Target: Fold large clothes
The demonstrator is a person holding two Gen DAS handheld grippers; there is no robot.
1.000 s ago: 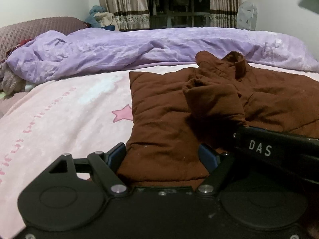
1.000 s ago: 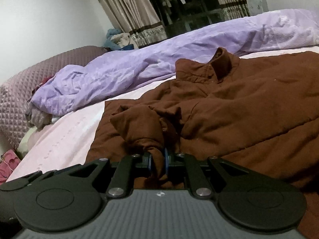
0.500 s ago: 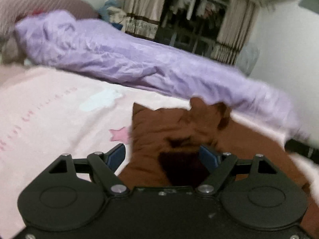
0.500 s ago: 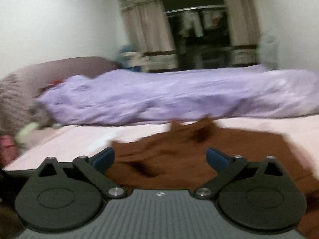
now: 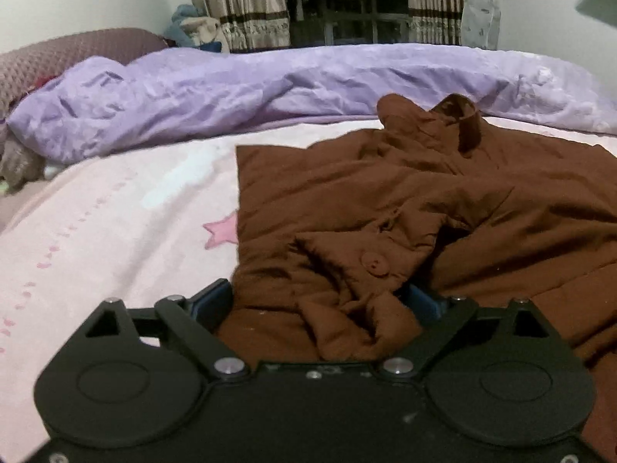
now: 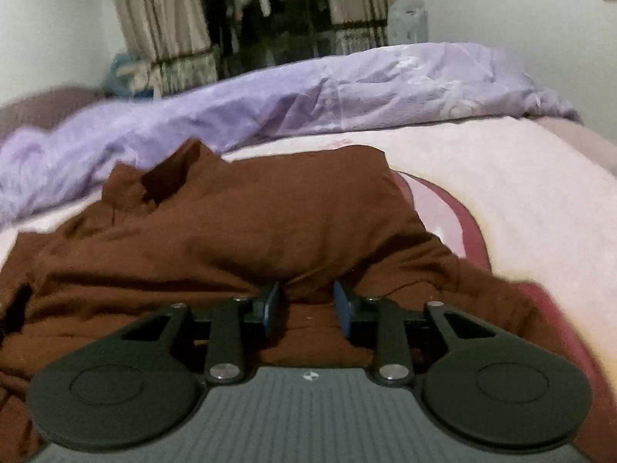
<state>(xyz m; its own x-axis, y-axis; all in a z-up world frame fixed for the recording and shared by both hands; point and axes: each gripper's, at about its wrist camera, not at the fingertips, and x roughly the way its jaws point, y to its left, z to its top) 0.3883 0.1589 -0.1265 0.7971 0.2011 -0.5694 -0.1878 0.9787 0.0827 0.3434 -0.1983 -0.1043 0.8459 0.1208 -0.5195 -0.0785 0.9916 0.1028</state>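
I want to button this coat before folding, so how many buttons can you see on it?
1: a round brown button on the rumpled front of the brown coat, just ahead of the left hand-held gripper. Folds may hide others.

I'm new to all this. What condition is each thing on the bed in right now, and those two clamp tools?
brown coat: lying on the bed, rumpled, a sleeve folded across its front, collar standing up.
left gripper: jaws wide, just been opening, bunched coat cloth between them.
right gripper: jaws partly apart, just been closing around a fold of the coat.
purple duvet: crumpled along the far side.
pink bedsheet: spread flat.
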